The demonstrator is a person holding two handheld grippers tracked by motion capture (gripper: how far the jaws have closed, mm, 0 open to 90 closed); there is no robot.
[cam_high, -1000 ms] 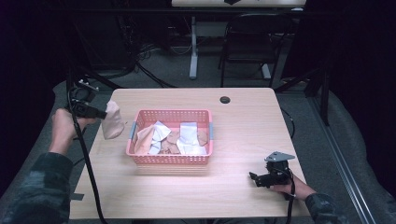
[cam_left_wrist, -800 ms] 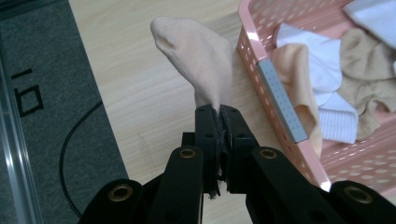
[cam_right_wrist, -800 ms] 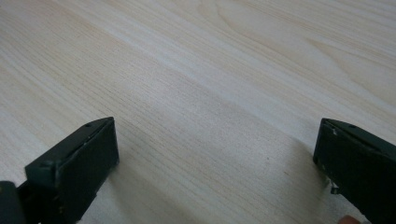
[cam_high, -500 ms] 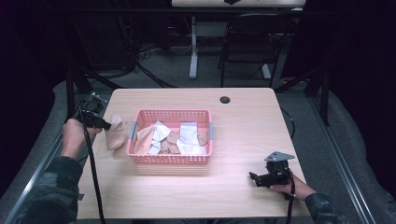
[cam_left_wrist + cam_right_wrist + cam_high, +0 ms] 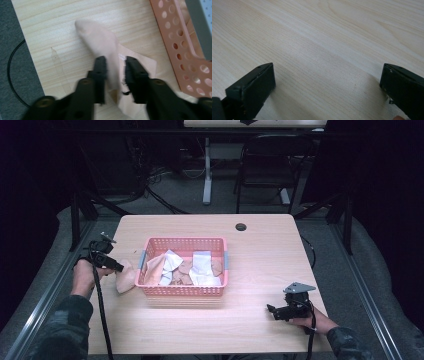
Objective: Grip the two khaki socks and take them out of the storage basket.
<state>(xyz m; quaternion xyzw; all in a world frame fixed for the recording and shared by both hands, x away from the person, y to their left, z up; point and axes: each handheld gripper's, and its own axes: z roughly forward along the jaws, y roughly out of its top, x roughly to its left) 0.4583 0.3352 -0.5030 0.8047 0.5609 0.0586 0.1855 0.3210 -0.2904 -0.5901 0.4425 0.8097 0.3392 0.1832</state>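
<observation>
Presently catalogued, one wooden bench (image 5: 260, 245). At its centre stands a pink perforated basket (image 5: 184, 291) holding several crumpled cloths (image 5: 202, 265), white and peach.

Left hand-held gripper (image 5: 113, 67): at 9 o'clock of the basket, just off the bench's left edge in the high view. Its jaws are clamped on a peach cloth (image 5: 102, 45), whose free end droops to the bench just beside the basket's left wall. A second, flatter peach piece (image 5: 140, 62) lies under it; whether the two are joined cannot be told.

Right hand-held gripper (image 5: 280, 311): at 5 o'clock of the basket, well apart from it, low over bare wood, jaws spread wide and empty.

Step in hand, by judgement: moving a cloth between basket and bench; direction cannot be told. Next move calls for either lifting clear over the rim or releasing flat.
</observation>
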